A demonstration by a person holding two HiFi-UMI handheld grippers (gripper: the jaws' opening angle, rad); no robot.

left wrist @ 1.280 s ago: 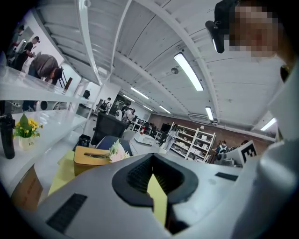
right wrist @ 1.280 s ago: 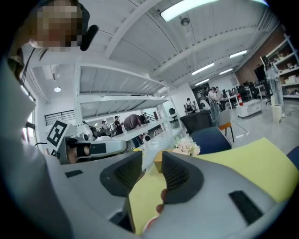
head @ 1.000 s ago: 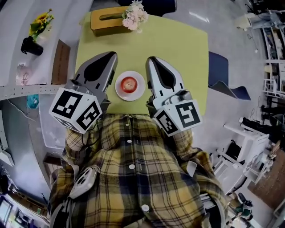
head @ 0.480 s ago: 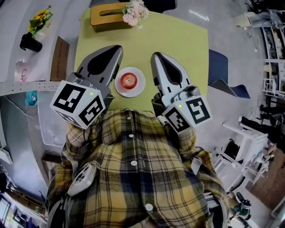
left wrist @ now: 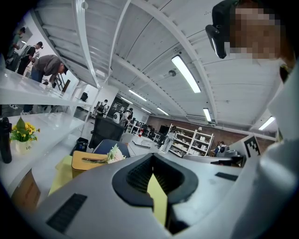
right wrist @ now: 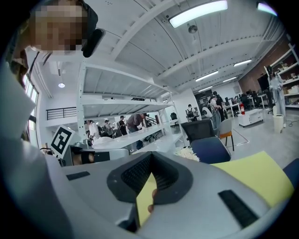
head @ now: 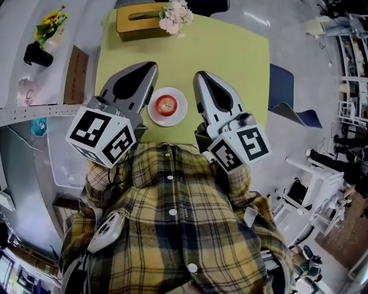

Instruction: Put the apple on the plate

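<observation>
Apple [head: 167, 104] on plate [head: 181, 111]; left gripper [head: 151, 68], right gripper [head: 199, 75] jaws together

Red apple [head: 167, 104], white plate [head: 180, 113], yellow-green counter [head: 230, 51], grey left gripper [head: 149, 69] and grey right gripper [head: 199, 77] with black insets, black-and-white square markers [head: 102, 136], yellow-and-navy plaid shirt [head: 172, 229], ochre tissue box [head: 137, 22], pale pink flowers [head: 176, 14], yellow flowers [head: 50, 26], black vase [head: 34, 56].

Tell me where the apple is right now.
In the head view the apple sits on the white plate on the green table, close to the person, between the left claw and the right claw.
</observation>
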